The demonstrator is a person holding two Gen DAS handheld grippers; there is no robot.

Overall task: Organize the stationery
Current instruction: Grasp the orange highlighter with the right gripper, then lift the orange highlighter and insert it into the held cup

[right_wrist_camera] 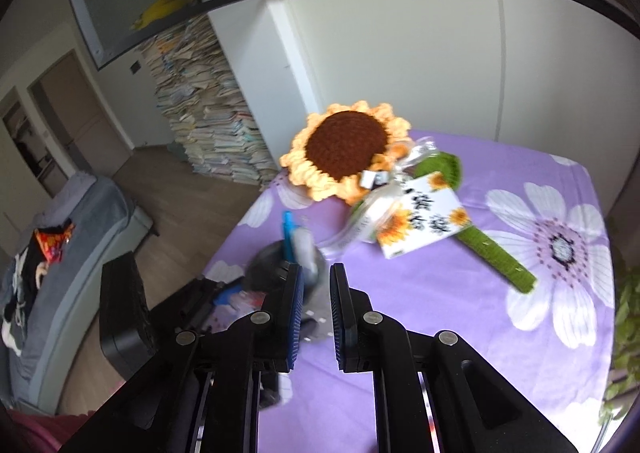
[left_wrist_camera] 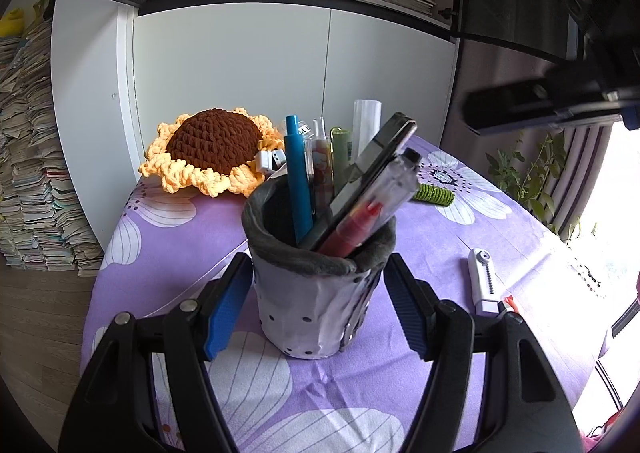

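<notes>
Table [left_wrist_camera: 460,237]: purple flowered cloth covers it; my pen cup stands near its front edge.
Sunflower [left_wrist_camera: 212,147]: crocheted, lying at the far side behind the cup.
Cup [left_wrist_camera: 316,293]: grey, upright, packed with pens [left_wrist_camera: 298,181]; my left gripper [left_wrist_camera: 316,305] clamps it, a pad on each side.
Right gripper [right_wrist_camera: 314,317]: I carry it above the cup, jaws closed down, nothing between them.
Cutter [left_wrist_camera: 482,279]: white, lying right of the cup, apart.
</notes>
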